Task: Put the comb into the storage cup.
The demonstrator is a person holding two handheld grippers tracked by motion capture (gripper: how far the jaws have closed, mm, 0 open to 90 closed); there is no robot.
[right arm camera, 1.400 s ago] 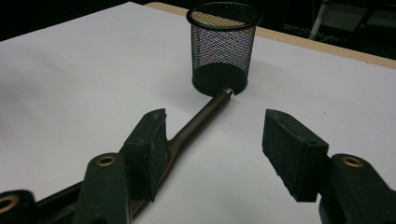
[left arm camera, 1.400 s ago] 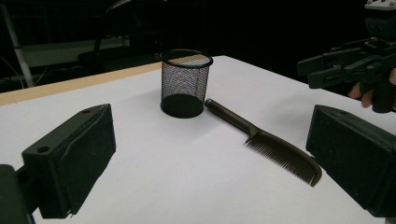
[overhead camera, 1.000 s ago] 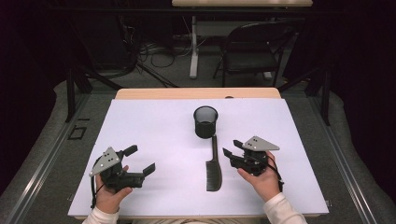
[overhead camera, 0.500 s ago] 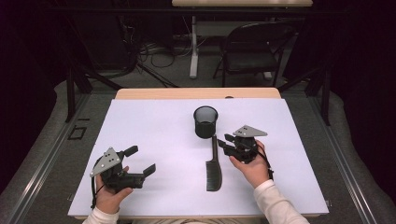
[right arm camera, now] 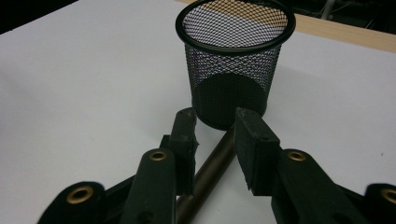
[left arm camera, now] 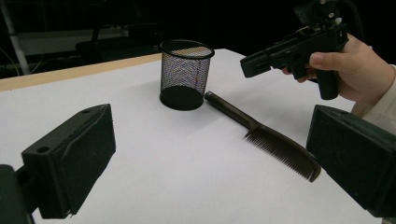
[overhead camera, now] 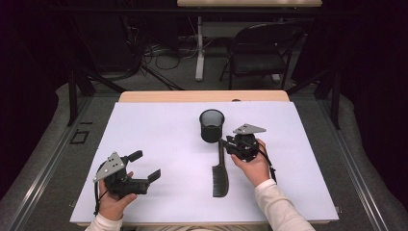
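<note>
A black mesh cup point(overhead camera: 211, 125) stands upright at the middle of the white table. A dark comb point(overhead camera: 220, 171) lies flat in front of it, with its handle end close to the cup's base. My right gripper point(overhead camera: 227, 143) hovers just above that handle end, pointing toward the cup. Its jaws have just been closing and stand a little apart. In the right gripper view the comb handle point(right arm camera: 212, 168) runs under the gap of the right gripper point(right arm camera: 215, 135), and the pads are not pressing on it. My left gripper point(overhead camera: 146, 165) rests open at the front left with nothing between its fingers.
The left gripper view shows the cup point(left arm camera: 186, 74), the comb point(left arm camera: 271, 135) and the right gripper point(left arm camera: 261, 58) held above the table. A wooden strip point(overhead camera: 202, 96) borders the table's far edge. A black chair point(overhead camera: 260, 48) stands beyond it.
My right gripper has moved left and forward, from beside the comb to over its handle end near the cup, and its jaws have narrowed. The left gripper, comb and cup have not moved.
</note>
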